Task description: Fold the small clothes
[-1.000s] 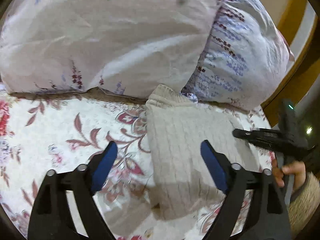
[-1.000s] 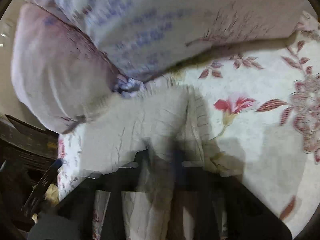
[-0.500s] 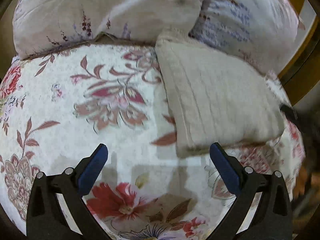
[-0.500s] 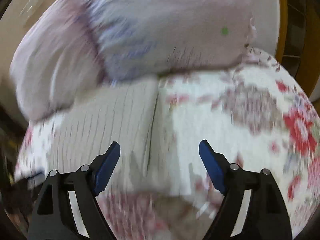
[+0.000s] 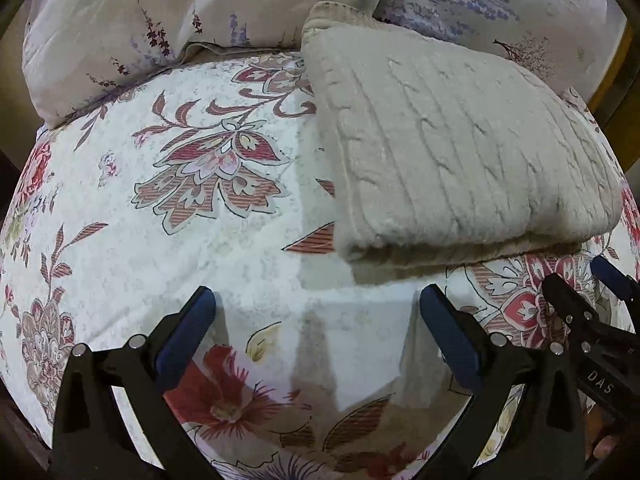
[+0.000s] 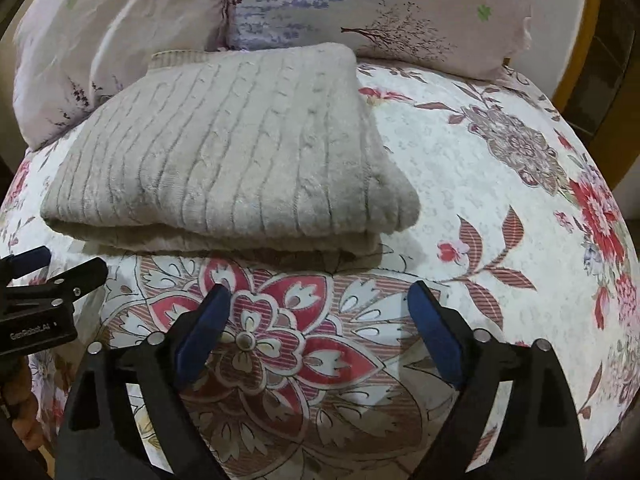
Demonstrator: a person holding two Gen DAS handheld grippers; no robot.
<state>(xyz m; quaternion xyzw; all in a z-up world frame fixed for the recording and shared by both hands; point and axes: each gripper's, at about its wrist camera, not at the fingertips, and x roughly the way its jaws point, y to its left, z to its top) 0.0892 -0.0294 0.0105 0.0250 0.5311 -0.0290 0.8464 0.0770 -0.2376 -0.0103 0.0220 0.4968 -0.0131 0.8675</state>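
bed: open near edge, blocked far edge
bare bedspread (image 5: 248,248) gives room before the folded sweater (image 6: 224,152); pillows (image 6: 360,4) wall the far edge behind it.

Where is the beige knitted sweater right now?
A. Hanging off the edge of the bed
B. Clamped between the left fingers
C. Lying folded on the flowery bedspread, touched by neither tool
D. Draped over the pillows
C: the beige knitted sweater lies folded flat on the flowery bedspread, its far end against the pillows, while the left gripper and right gripper sit open and empty short of it.
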